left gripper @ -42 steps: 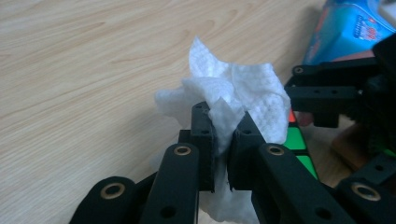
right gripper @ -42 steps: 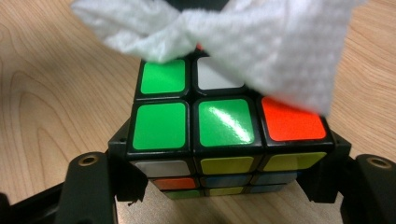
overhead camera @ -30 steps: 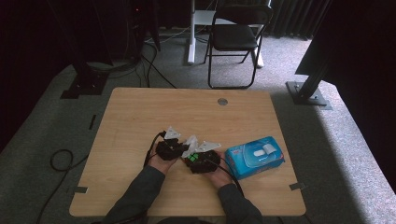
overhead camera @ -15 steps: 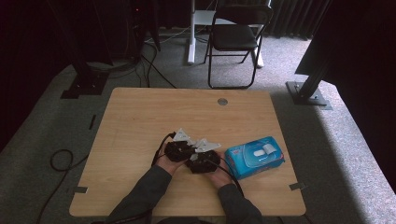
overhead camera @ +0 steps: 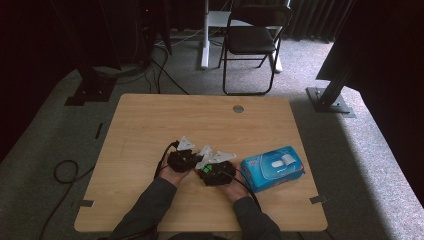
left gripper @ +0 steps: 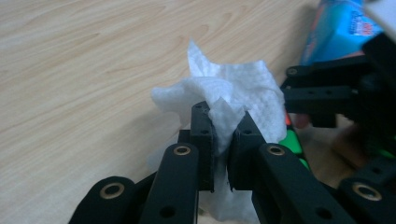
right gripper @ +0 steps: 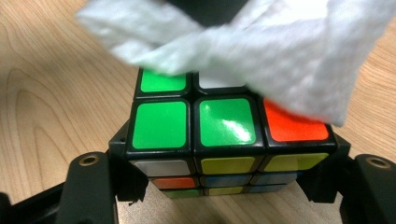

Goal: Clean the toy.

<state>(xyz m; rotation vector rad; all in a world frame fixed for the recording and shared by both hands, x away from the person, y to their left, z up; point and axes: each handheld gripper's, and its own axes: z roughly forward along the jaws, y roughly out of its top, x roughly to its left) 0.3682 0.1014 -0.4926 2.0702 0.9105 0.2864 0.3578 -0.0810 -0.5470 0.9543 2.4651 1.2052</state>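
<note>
A scrambled puzzle cube [right gripper: 219, 140] with green, orange, yellow and white tiles is clamped between the jaws of my right gripper [right gripper: 224, 182], near the table's front middle [overhead camera: 216, 172]. My left gripper [left gripper: 223, 137] is shut on a crumpled white wipe [left gripper: 233, 93]. The wipe [right gripper: 261, 51] lies over the far part of the cube's top face and hides several tiles. In the high view the left gripper [overhead camera: 183, 158] sits just left of the right one, with the wipe [overhead camera: 205, 152] between them. A corner of the cube [left gripper: 293, 142] peeks out behind the wipe in the left gripper view.
A blue pack of wet wipes [overhead camera: 272, 167] lies on the wooden table [overhead camera: 150, 120] just right of my right hand. A round grommet [overhead camera: 238, 108] sits near the far edge. A folding chair [overhead camera: 250, 42] stands on the floor beyond the table.
The left gripper with the wipe has moved right, closing in on the cube held by the right gripper. The wipe pack has stayed put.
</note>
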